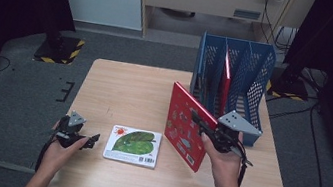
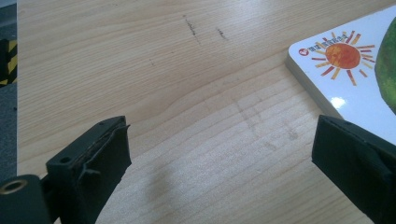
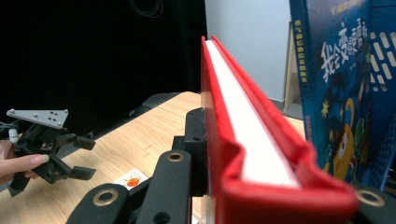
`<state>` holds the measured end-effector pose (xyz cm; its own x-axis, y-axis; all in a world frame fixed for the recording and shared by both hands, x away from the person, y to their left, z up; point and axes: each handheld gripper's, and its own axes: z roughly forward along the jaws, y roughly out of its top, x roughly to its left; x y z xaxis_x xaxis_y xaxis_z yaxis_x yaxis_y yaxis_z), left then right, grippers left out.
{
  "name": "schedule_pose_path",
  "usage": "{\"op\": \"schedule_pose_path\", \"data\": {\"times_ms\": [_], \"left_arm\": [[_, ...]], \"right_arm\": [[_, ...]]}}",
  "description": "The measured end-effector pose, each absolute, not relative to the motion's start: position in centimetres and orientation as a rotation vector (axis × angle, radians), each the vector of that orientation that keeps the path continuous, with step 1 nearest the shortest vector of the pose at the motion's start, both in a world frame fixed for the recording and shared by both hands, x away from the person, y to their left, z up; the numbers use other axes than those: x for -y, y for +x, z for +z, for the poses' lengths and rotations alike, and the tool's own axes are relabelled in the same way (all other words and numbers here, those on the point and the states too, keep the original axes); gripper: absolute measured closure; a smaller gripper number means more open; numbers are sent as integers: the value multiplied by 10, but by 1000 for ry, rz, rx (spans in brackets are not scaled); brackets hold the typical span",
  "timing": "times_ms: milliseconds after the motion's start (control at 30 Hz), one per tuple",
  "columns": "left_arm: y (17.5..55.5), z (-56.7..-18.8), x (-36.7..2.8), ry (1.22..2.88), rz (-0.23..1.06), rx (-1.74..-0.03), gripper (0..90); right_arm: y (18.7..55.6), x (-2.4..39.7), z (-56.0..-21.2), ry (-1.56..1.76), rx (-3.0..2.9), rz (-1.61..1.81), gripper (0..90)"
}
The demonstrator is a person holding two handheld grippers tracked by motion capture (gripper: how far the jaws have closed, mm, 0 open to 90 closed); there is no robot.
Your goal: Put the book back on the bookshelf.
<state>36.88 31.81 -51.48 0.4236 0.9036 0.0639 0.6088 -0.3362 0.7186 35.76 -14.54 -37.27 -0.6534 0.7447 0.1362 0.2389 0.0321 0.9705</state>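
Right claw [image 1: 206, 125] clamped on red book [image 1: 185, 122], left claw [image 1: 88, 140] open

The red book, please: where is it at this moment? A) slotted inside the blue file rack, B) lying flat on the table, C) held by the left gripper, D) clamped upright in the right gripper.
D: the red book stands on edge between the shut jaws of the right gripper, in front of the blue file rack; the left gripper is open and holds nothing.

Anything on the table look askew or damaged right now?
Nothing stands out. The red book is upright in the right gripper, the leaf book lies flat, and the blue rack stands straight. Only faint scuffs mark the table.
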Motion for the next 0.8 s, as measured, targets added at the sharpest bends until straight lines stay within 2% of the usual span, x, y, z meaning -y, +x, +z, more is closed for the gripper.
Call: {"op": "schedule_pose_path", "data": {"times_ms": [800], "left_arm": [[369,-516,-317,2073,618,-1272,34]], "right_arm": [[334,191,-373,1051,-1860,1623,797]]}}
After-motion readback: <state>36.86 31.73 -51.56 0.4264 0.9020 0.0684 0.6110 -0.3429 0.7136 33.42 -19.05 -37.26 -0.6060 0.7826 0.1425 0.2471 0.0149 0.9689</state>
